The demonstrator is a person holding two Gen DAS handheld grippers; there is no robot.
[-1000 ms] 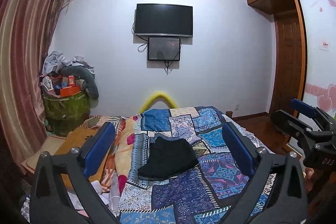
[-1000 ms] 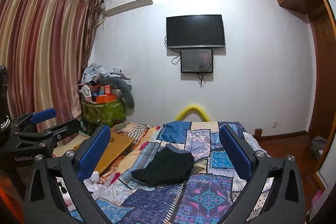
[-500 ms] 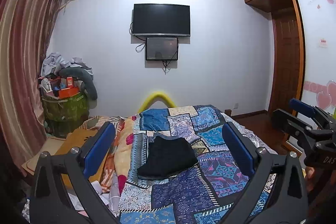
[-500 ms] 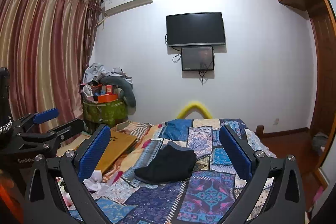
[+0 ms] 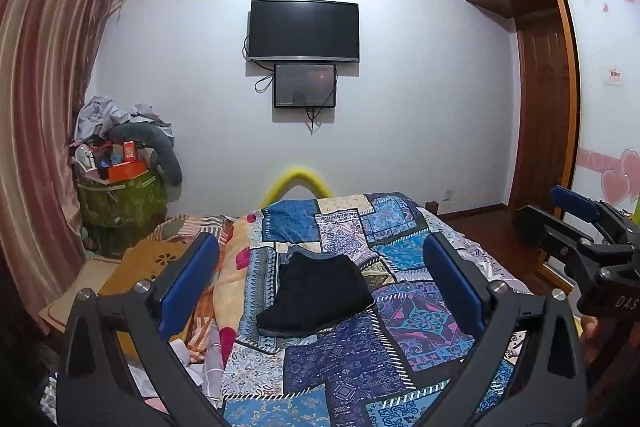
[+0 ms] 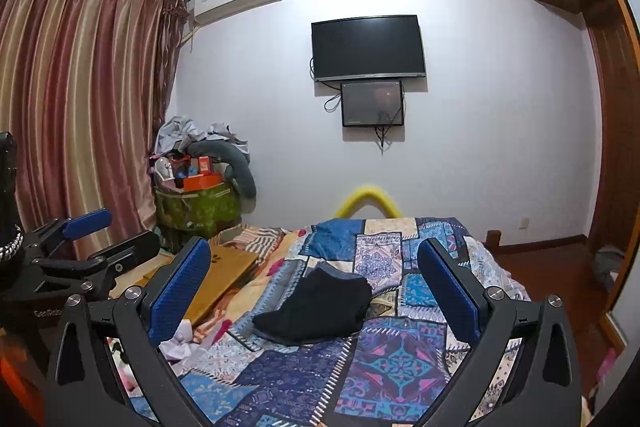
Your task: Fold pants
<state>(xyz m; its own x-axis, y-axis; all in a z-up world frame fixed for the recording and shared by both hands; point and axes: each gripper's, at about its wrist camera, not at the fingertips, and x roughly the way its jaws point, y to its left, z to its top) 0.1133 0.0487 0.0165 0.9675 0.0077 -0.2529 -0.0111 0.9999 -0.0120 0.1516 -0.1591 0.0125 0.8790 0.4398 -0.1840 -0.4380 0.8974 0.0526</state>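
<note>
On the bed's patchwork quilt (image 5: 420, 323) sits a compact bundle of black pants (image 5: 316, 297), soft and floppy, so probably grab an edge. Left hand-held gripper (image 5: 320, 283) and right hand-held gripper (image 6: 314, 287) hover wide open, holding nothing.

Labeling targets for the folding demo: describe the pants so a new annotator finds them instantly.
Find the bed with the blue patchwork quilt below the wall TV. Near the quilt's middle lies a compact folded bundle, the black pants. It is the only plain black item on the patterned cover, and neither gripper touches it.
</note>
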